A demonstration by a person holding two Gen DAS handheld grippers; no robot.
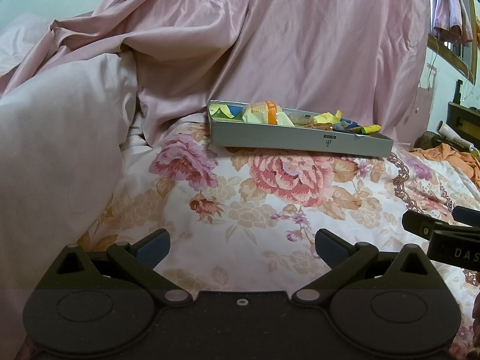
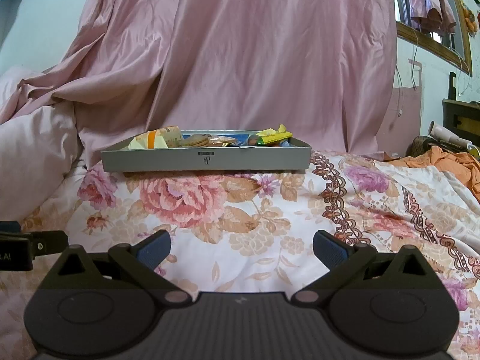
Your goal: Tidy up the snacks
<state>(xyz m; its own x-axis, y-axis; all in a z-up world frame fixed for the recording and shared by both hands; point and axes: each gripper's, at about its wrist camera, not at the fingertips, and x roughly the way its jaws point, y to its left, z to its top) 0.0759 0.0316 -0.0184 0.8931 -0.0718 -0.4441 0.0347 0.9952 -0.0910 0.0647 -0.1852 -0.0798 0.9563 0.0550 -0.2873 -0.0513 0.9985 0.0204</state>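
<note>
A shallow grey box sits on the floral bedspread, also in the right wrist view. It holds several snack packets: a yellow and orange wrapped pack, a yellow-green bar, and round biscuits. My left gripper is open and empty, low over the bedspread, well short of the box. My right gripper is open and empty, also short of the box. Each gripper shows at the edge of the other's view.
A pink satin sheet hangs behind the box. A pale pillow or duvet bulges at the left. Orange cloth and a dark cabinet lie at the far right. The floral bedspread stretches between grippers and box.
</note>
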